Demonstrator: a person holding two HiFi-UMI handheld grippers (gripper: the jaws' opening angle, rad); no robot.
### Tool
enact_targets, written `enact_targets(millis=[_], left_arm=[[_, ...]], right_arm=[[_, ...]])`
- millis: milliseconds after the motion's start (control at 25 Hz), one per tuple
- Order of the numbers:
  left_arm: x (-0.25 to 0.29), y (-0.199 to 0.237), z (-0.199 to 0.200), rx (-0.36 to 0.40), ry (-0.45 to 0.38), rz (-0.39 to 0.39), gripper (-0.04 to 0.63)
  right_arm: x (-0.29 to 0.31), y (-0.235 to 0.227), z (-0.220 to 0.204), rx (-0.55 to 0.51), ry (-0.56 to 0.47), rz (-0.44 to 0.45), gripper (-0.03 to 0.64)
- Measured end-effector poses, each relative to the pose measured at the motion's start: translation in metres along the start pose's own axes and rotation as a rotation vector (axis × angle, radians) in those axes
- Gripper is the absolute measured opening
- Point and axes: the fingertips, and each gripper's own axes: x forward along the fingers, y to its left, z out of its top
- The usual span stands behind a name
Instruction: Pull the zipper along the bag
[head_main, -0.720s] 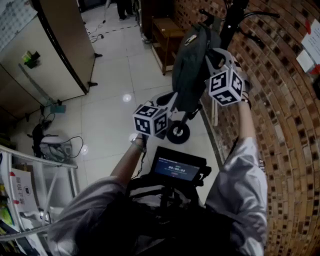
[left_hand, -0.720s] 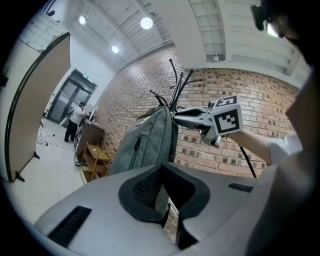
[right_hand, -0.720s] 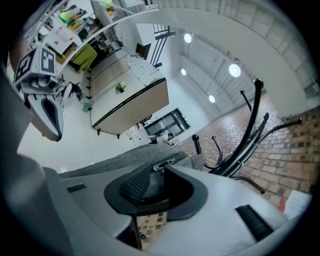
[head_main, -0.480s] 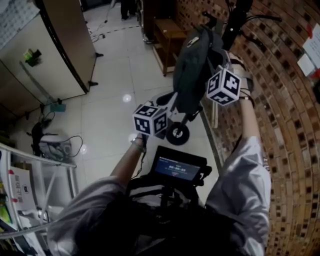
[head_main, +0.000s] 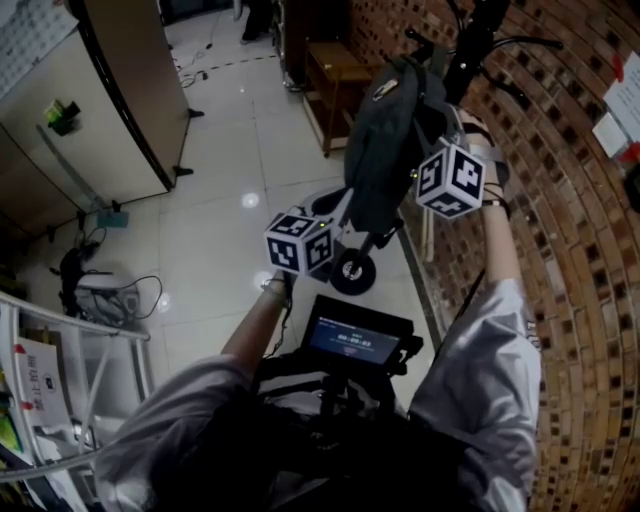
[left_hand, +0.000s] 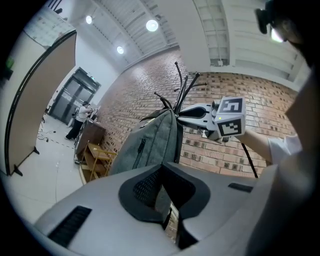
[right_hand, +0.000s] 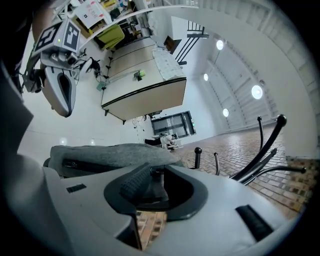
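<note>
A grey backpack (head_main: 380, 140) hangs from a scooter's handlebar (head_main: 470, 45) beside a brick wall. My right gripper (head_main: 425, 125) is up at the bag's right side. In the right gripper view its jaws (right_hand: 152, 195) are shut on a small black zipper pull (right_hand: 156, 181), with the grey fabric (right_hand: 110, 152) just behind. My left gripper (head_main: 343, 208) is lower, at the bag's bottom left. In the left gripper view its jaws (left_hand: 170, 215) are pinched on the bag's lower edge (left_hand: 150, 145). The right gripper (left_hand: 187, 112) also shows there, at the bag's top.
The scooter's wheel (head_main: 355, 270) stands on the white tiled floor below the bag. The brick wall (head_main: 570, 200) runs close on the right. A wooden shelf (head_main: 335, 75) stands behind the bag, a beige partition (head_main: 90, 110) at the left, and a small screen (head_main: 355, 340) at the person's chest.
The right gripper's cube has turned a little and shifted slightly beside the bag. The left gripper has stayed in place at the bag's bottom.
</note>
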Motion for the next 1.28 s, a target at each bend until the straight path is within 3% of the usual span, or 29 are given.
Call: enact_targets(millis=[160, 240, 440, 600, 760, 920, 1120, 1280], left_arm=[[0.003, 0.001, 0.001, -0.002, -0.001, -0.005, 0.003], [0.004, 0.001, 0.000, -0.001, 0.004, -0.009, 0.003], [0.007, -0.002, 0.000, 0.001, 0.005, -0.019, 0.003], [0.007, 0.002, 0.001, 0.002, 0.003, -0.017, 0.003], [0.007, 0.006, 0.002, -0.005, -0.001, -0.012, 0.003], [0.004, 0.009, 0.003, -0.008, -0.002, -0.009, 0.003], [0.003, 0.009, 0.002, -0.011, 0.001, -0.010, 0.003], [0.002, 0.008, -0.001, -0.012, 0.007, -0.013, 0.003]], right_arm=[[-0.009, -0.011, 0.005, 0.038, -0.046, -0.061, 0.098], [-0.006, -0.010, 0.003, 0.044, -0.051, -0.047, 0.098], [0.007, -0.011, -0.005, -0.080, -0.006, -0.074, 0.097], [0.009, -0.011, 0.002, -0.041, -0.008, -0.048, 0.097], [0.012, -0.007, 0.003, -0.071, 0.009, -0.040, 0.079], [0.008, -0.016, 0.005, 0.029, -0.011, -0.048, 0.014], [0.002, -0.019, -0.001, 0.189, -0.023, 0.001, 0.012], [-0.002, -0.017, -0.004, 0.245, -0.026, 0.007, 0.011]])
